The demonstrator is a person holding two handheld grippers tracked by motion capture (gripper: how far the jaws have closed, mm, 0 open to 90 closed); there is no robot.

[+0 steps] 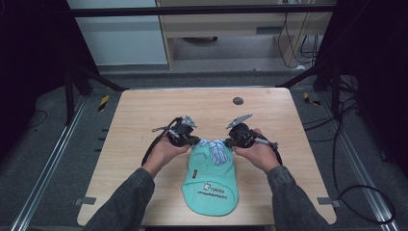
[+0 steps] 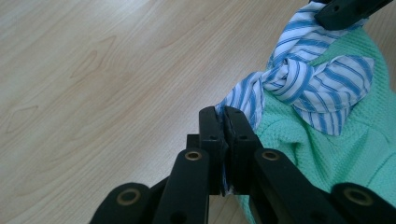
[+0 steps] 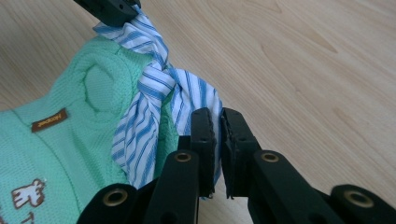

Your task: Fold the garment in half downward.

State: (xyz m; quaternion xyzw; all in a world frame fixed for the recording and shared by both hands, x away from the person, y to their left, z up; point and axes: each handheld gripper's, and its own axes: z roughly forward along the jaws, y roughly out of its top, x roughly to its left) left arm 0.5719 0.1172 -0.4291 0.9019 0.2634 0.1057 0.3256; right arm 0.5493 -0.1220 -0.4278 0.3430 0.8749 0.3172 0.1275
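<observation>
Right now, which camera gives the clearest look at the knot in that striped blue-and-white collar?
The left gripper view: the knot sits close and unblocked on the green garment. The right gripper view also shows it close, but more side-on. In the high view it is a tiny striped patch between the two grippers.

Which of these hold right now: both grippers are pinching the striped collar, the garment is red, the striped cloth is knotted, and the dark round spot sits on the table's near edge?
1. Both the left gripper and the right gripper are shut on the striped collar. True.
2. The garment is red. False: it is mint green knit.
3. The striped collar is tied in a knot. True.
4. The dark round spot sits at the near edge of the table. False: it lies near the far edge.
</observation>
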